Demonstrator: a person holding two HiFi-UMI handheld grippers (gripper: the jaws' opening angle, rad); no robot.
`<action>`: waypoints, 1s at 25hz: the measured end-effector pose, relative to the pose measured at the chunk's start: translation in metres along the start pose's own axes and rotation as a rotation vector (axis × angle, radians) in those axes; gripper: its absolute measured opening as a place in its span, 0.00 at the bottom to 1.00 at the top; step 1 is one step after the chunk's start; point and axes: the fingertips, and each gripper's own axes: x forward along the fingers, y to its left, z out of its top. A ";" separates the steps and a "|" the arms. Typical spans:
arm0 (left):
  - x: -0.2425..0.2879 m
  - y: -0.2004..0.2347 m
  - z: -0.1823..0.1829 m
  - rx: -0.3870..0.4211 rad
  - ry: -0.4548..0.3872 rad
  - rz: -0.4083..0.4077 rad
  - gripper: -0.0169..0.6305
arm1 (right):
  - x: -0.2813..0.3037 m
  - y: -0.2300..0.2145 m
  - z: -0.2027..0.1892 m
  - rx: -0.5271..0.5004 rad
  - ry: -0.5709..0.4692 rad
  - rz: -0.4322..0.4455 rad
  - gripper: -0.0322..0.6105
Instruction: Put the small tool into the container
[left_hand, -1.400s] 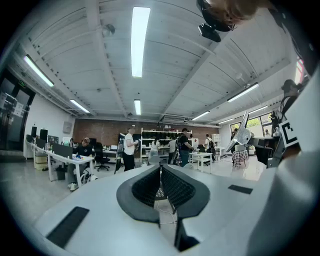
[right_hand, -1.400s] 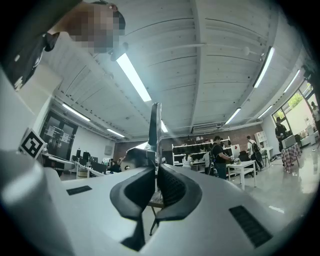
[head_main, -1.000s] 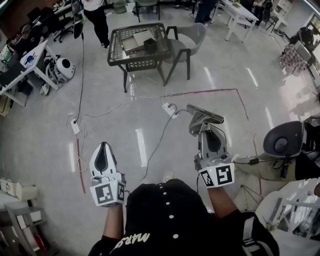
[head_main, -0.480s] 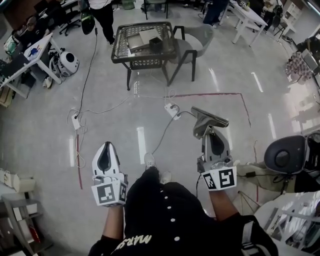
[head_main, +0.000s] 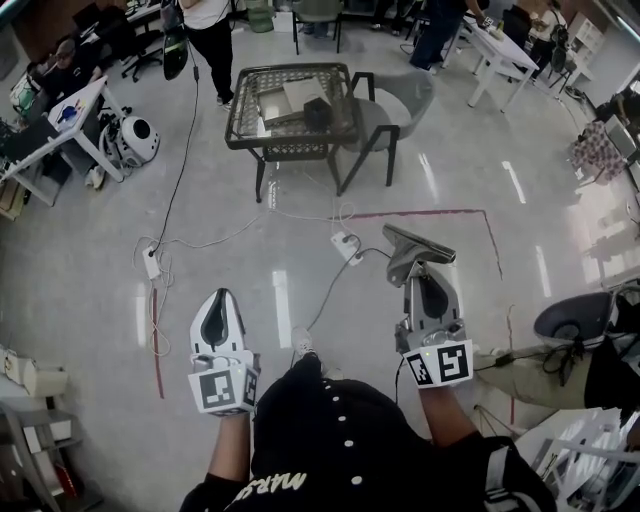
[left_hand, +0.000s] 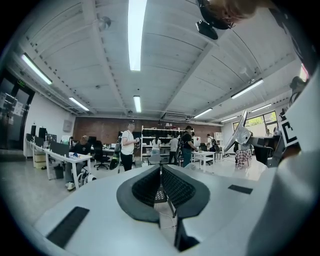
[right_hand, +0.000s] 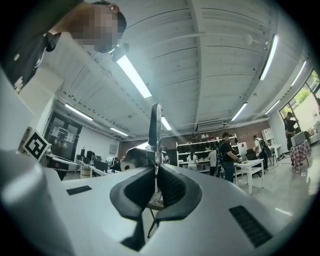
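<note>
In the head view my right gripper (head_main: 421, 276) is shut on the small tool (head_main: 414, 244), a grey scraper-like piece with a wide flat head that sticks out ahead of the jaws. From the right gripper view the tool (right_hand: 155, 131) shows edge-on, standing up from between the pads of the right gripper (right_hand: 154, 176). My left gripper (head_main: 218, 300) is held level beside it, and its pads (left_hand: 172, 186) meet with nothing between them. The container (head_main: 318, 112), a small dark box, stands on the wicker glass-top table (head_main: 248, 135) far ahead, well beyond both grippers.
A grey chair (head_main: 392, 100) stands at the table's right side. Cables and power strips (head_main: 346, 246) lie on the floor, along with a red tape line (head_main: 430, 212). Desks and people surround the area; one person (head_main: 208, 35) stands left of the table.
The table, chair and red tape line have shifted nearer and lower in the head view. Both grippers keep the same pose, and the tool stays in the right jaws.
</note>
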 end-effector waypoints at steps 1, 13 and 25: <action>0.008 0.002 0.001 0.001 -0.003 -0.002 0.08 | 0.008 -0.002 0.001 -0.003 -0.003 0.000 0.07; 0.083 0.047 0.012 -0.007 -0.019 -0.021 0.08 | 0.092 -0.009 -0.012 -0.003 -0.004 -0.011 0.07; 0.128 0.074 0.002 -0.007 0.035 -0.036 0.08 | 0.145 -0.005 -0.030 -0.001 0.018 -0.032 0.07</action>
